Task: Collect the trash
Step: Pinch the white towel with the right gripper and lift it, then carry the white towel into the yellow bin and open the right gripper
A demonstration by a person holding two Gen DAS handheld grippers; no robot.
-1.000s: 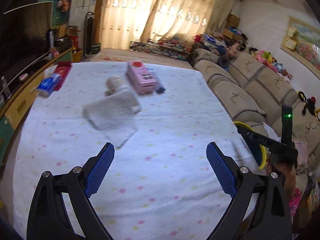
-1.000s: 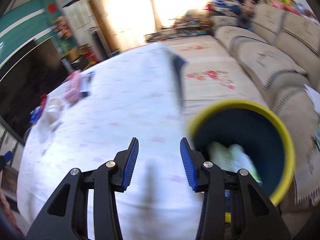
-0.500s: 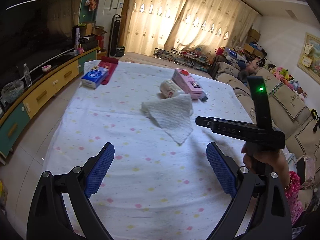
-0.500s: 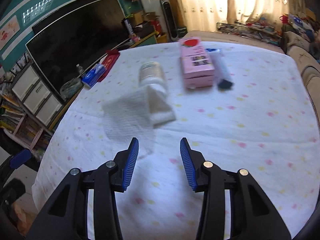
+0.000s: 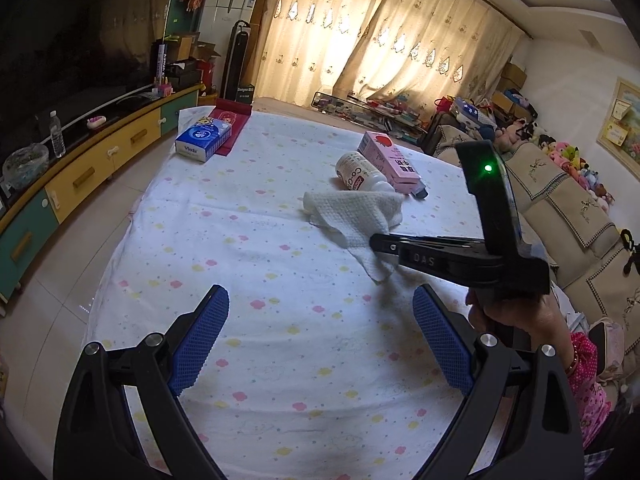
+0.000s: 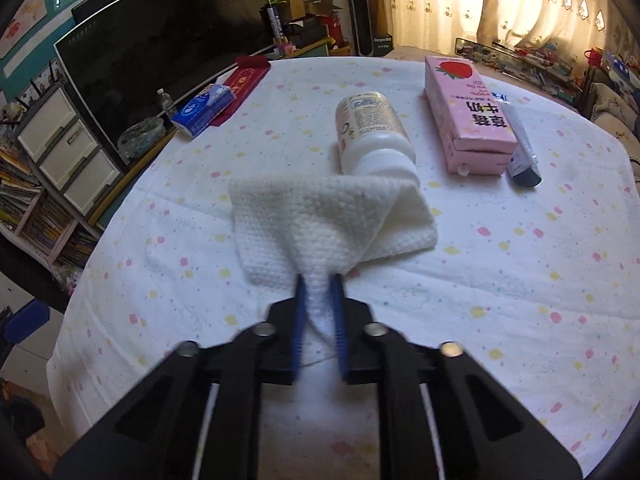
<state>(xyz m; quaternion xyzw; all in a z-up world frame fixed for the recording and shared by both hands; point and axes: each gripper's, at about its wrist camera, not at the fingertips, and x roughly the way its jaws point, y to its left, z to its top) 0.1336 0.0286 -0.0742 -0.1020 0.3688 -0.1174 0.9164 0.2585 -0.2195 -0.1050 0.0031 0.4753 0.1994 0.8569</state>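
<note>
A white textured paper towel (image 6: pixel 320 216) lies crumpled on the dotted tablecloth, also in the left wrist view (image 5: pixel 356 216). My right gripper (image 6: pixel 319 292) is shut on its near corner; it shows from the side in the left wrist view (image 5: pixel 380 242). Behind the towel lie a white bottle (image 6: pixel 370 136) on its side, a pink milk carton (image 6: pixel 466 112) and a small tube (image 6: pixel 520 148). My left gripper (image 5: pixel 320 328) is open and empty above the near part of the table.
A blue tissue pack (image 5: pixel 203 138) and a red packet (image 5: pixel 232 122) lie at the table's far left corner. A TV cabinet (image 5: pixel 80 168) runs along the left, a sofa (image 5: pixel 560 200) along the right.
My right gripper swung from the yellow-rimmed bin to the table, moved up to the paper towel and closed on its corner. The left gripper's view turned left and stayed open.
</note>
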